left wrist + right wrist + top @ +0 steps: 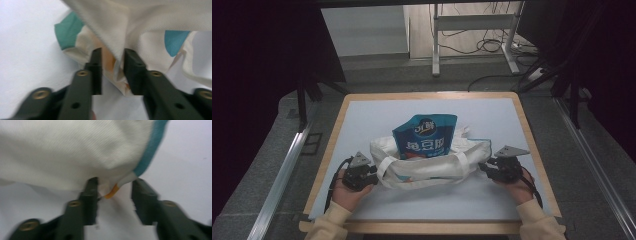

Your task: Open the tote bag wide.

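Observation:
A cream cloth tote bag [432, 170] with teal and orange patches lies on the white table top [372, 115]. A blue snack pouch [427, 136] stands up out of its mouth. My left gripper [374, 176] is at the bag's left end. In the left gripper view its jaws [113, 53] stand apart, with a fold of the bag's cloth [117, 32] loose between them. My right gripper [484, 167] is at the bag's right end. Its jaws [115, 182] are open too, and the bag's corner [75, 152] with an orange tab hangs between them unpinched.
The table has a wooden rim [532, 145]. Beyond its far edge the grey floor carries a white metal frame [472, 30] and cables. Black stands rise at the left and right. A person's hands and cream sleeves [332, 217] come in from the near edge.

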`<move>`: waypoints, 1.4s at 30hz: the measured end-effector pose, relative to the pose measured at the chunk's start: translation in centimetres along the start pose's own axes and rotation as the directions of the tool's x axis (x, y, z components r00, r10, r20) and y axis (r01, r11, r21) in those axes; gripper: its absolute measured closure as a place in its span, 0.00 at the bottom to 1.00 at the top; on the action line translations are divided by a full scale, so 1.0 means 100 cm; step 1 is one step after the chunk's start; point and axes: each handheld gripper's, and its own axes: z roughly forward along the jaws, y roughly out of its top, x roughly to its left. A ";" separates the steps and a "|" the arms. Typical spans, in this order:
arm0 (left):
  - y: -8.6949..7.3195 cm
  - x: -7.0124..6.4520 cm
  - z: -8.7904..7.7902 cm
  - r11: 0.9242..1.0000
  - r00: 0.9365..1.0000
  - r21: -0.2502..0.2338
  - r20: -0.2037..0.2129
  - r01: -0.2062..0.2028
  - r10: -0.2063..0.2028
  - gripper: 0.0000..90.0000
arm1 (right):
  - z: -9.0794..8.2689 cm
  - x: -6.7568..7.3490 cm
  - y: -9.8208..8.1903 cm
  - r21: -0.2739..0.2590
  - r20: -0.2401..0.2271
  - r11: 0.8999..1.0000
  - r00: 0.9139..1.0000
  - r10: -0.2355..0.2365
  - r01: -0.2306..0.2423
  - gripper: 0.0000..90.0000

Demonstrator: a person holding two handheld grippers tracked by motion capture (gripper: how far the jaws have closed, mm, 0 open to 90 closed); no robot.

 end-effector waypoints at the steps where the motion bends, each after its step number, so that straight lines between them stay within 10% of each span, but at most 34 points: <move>1: 0.000 0.000 -0.005 1.000 1.000 -0.022 -0.007 0.009 -0.009 0.57 | -0.003 -0.001 0.000 -0.012 0.003 1.000 1.000 0.012 -0.012 0.50; 6: 0.003 -0.001 -0.032 0.990 0.996 -0.133 -0.065 0.046 -0.055 0.33 | -0.020 -0.002 0.001 -0.070 0.048 0.996 0.997 0.060 -0.057 0.34; 12: 0.020 0.000 -0.061 0.973 0.997 -0.220 -0.024 0.067 -0.074 0.31 | -0.046 -0.003 0.013 -0.158 0.037 0.983 0.995 0.097 -0.090 0.34; 19: 0.051 -0.012 -0.074 0.959 0.999 -0.284 -0.046 0.007 -0.021 0.74 | -0.059 0.008 0.048 -0.226 -0.020 0.974 0.999 0.028 -0.032 0.54; 28: 0.079 -0.021 -0.050 0.976 0.999 -0.217 0.041 -0.011 0.021 1.00 | -0.040 0.023 0.088 -0.204 -0.061 0.977 0.995 -0.077 0.063 0.92; 42: 0.050 -0.026 -0.009 0.998 0.997 -0.048 0.066 -0.027 0.030 1.00 | -0.003 0.035 0.064 -0.105 -0.135 0.992 0.988 -0.076 0.062 0.97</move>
